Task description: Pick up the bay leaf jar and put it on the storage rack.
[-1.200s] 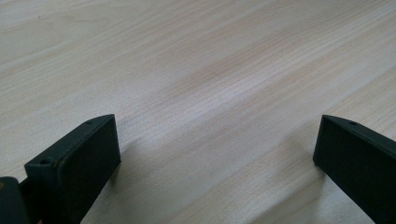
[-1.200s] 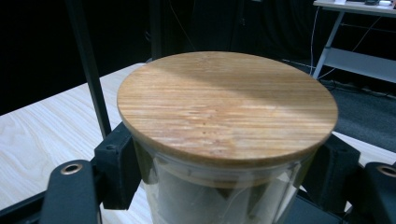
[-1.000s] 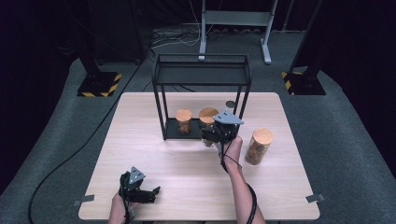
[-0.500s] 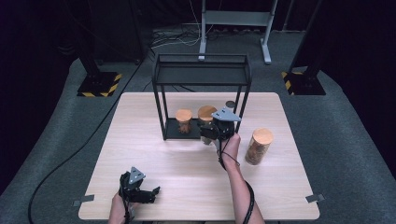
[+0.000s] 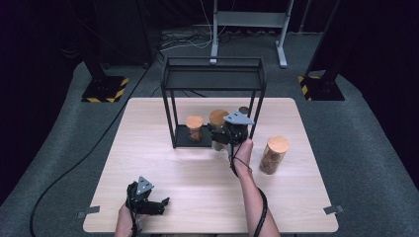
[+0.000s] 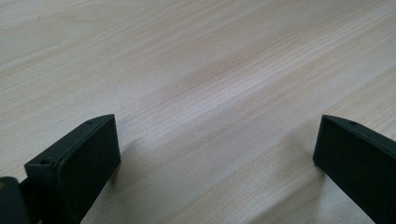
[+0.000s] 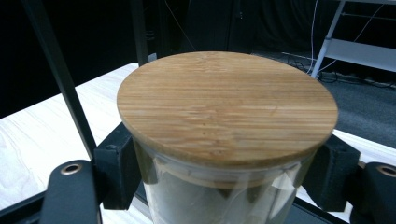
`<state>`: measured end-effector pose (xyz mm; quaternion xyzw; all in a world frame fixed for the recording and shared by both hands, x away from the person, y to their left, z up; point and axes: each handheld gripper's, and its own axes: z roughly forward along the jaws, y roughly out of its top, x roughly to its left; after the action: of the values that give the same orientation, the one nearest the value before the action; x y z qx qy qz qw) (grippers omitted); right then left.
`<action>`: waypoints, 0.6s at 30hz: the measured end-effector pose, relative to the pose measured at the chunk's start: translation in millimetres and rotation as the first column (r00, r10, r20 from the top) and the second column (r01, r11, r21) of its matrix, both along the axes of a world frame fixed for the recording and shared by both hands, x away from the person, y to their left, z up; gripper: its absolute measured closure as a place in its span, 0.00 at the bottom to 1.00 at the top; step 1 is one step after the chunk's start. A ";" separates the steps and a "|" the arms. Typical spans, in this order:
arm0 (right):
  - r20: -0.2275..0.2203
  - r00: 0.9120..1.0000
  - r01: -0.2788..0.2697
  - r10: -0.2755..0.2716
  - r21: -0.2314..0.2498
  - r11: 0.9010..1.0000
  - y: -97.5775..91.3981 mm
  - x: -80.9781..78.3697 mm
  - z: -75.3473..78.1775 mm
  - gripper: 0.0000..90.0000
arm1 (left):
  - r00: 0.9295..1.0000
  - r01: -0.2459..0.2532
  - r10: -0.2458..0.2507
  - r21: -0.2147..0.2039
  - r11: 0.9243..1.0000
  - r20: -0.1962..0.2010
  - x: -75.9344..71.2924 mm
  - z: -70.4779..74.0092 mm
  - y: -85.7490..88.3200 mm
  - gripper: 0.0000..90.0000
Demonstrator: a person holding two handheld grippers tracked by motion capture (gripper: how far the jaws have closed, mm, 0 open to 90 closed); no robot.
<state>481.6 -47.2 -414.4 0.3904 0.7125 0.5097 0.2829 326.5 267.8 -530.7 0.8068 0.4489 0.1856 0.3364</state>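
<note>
A black wire-frame shelf [image 5: 213, 74] stands at the back middle of the wooden table [image 5: 163, 163]. My right gripper [image 5: 223, 134] is shut on a glass jar with a bamboo lid [image 5: 218, 117] at the shelf's front right, on or just over the bottom tray. In the right gripper view the jar [image 7: 227, 105] sits between both jaws, just under its lid. A smaller lidded jar [image 5: 194, 127] stands on the bottom tray to its left. A third jar [image 5: 273, 154] stands on the table to the right. My left gripper [image 5: 157, 203] rests open near the table's front edge, with bare wood [image 6: 210, 84] between its jaws.
The shelf's thin black posts [image 7: 56, 74] stand close to the held jar's left side. A small dark round object [image 5: 243, 110] lies behind the right gripper. Yellow-black striped stand bases [image 5: 104, 90] sit on the grey floor beyond the table.
My right gripper has moved the jar a little to the left and farther in toward the shelf. The left gripper has stayed put.
</note>
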 end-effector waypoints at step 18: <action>-0.022 0.999 0.034 -0.034 0.003 0.999 3.7 16.7 -9.7 0.27 | 1.000 0.001 -0.001 -0.003 1.000 0.000 -0.1 -0.1 -0.2 0.00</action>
<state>498.3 -43.5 -424.1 0.4084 0.7079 0.5020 0.2830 326.4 267.6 -530.8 0.8065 0.4488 0.1849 0.3376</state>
